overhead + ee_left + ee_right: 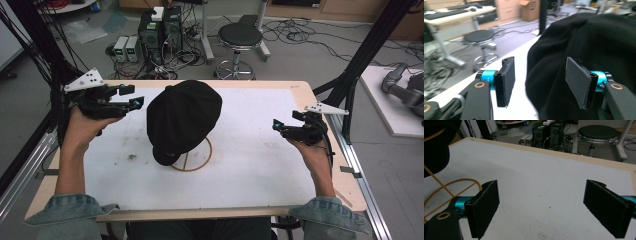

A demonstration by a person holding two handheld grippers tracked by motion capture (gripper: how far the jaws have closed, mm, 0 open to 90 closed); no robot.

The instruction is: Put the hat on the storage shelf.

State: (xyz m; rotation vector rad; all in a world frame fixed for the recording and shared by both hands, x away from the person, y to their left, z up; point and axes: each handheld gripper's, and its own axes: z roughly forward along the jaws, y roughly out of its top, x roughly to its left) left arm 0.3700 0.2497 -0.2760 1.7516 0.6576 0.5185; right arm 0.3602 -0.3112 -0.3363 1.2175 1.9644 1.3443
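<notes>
A black cap (184, 117) sits on a thin gold wire stand (199, 161) with a ring base, in the middle of the white table (250, 170). My left gripper (131, 96) hovers just left of the cap at the table's far left, jaws open and pointing at it. In the left gripper view the cap (594, 50) looms close, its edge between the open pads (507, 80). My right gripper (285, 122) is held open above the table's right side, well apart from the cap. Its own view shows the gripper (541, 207) empty, the stand's ring (449, 185) and the cap (436, 147) at left.
Behind the table's far edge stand a black stool (240, 37), computer towers (160, 30) and loose cables on the floor. Black frame poles (372, 45) rise at both back corners. A grey robot arm (405, 87) lies on a white platform to the right.
</notes>
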